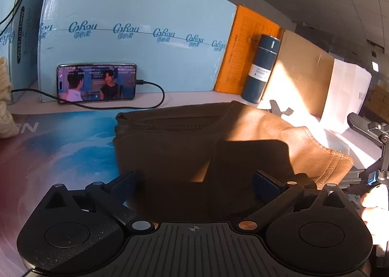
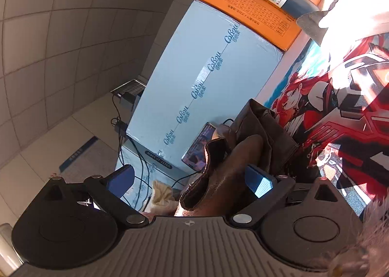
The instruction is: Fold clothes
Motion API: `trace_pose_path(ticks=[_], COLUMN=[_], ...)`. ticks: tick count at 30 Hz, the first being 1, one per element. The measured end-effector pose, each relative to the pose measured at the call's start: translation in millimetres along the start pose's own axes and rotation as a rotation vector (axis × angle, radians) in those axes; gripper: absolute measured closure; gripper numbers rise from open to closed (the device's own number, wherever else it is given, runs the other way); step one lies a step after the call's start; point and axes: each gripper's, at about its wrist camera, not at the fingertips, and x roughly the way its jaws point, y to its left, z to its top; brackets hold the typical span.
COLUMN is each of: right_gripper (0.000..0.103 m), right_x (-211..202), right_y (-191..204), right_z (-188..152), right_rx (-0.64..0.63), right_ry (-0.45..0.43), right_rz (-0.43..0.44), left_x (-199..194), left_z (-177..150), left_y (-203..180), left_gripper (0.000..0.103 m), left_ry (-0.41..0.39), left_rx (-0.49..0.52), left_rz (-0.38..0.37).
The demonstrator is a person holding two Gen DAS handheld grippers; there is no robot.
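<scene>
A brown leather-like garment [image 1: 184, 140] lies folded on the printed desk mat [image 1: 60, 145] in the left wrist view, its right part lit orange by sun. My left gripper [image 1: 194, 179] is open, its fingers wide apart over the garment's near edge. In the right wrist view, tilted sideways, the same garment [image 2: 226, 167] sits between the fingers of my right gripper [image 2: 192, 179], which is open; a stitched edge curls up by the left finger. The right gripper's body [image 1: 372, 145] shows at the right edge of the left view.
A phone [image 1: 96, 84] playing video leans on a light blue box [image 1: 136, 41] at the back, with a charging cable. An orange box [image 1: 245, 53] and a dark blue vacuum bottle [image 1: 261, 67] stand to the right. A cream knit item [image 1: 6, 106] lies at the left edge.
</scene>
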Motion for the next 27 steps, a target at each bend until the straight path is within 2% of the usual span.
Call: trace_pose_path(ticks=[2,4,5,6,7,9,11,12,14,16,18,19,22,23,24,27], right_gripper=[0.005,0.01,0.017,0.03,0.037,0.072,0.09,0.095,0.095,0.095,0.093,0.09,0.071,0.062,0.056,0.047], right_x=[7,13,15,18,20,25,28,27,18,10,9,11,22,26,30,37], right_y=[7,15,20,24,29,41,53,57,59,64,72,75,76,73,70,55], right_z=[-3,-7,-9,-12,-16,-23,-29,-30,-26,-25,-29,-34,-51,-55,-56,-54], right_rx=[-0.046,-0.084,-0.098,-0.112,-0.134,-0.21,-0.29,-0.307,-0.271,-0.289,-0.392,-0.467,-0.613,-0.64,-0.653,-0.607], right_ry=[0.02,0.026,0.022,0.019,0.021,0.015,0.0,-0.008,-0.032,-0.059,-0.065,-0.06,-0.038,-0.026,-0.004,0.058], right_rz=[-0.068,-0.148,-0.187,-0.215,-0.235,-0.286,-0.337,-0.341,-0.288,-0.293,-0.37,-0.438,-0.61,-0.649,-0.685,-0.733], left_x=[2,4,4,4,4,3,0,-2,-6,-6,-2,0,3,3,4,5], left_z=[0,0,0,0,0,0,0,0,0,1,2,2,2,1,1,0], left_y=[0,1,1,0,0,1,4,6,11,15,17,17,18,18,19,20], left_gripper=[0.0,0.0,0.0,0.0,0.0,0.0,0.0,0.0,0.0,0.0,0.0,0.0,0.0,0.0,0.0,0.0], left_ry=[0.017,0.022,0.023,0.024,0.025,0.021,0.003,-0.01,-0.043,-0.05,-0.026,-0.013,0.007,0.01,0.012,0.021], left_rx=[-0.002,-0.001,0.0,0.0,0.0,-0.007,-0.028,-0.043,-0.076,-0.105,-0.12,-0.123,-0.131,-0.134,-0.137,-0.146], left_rz=[0.006,0.006,0.006,0.005,0.005,0.001,-0.011,-0.018,-0.021,-0.011,0.001,0.007,0.007,0.004,0.002,-0.006])
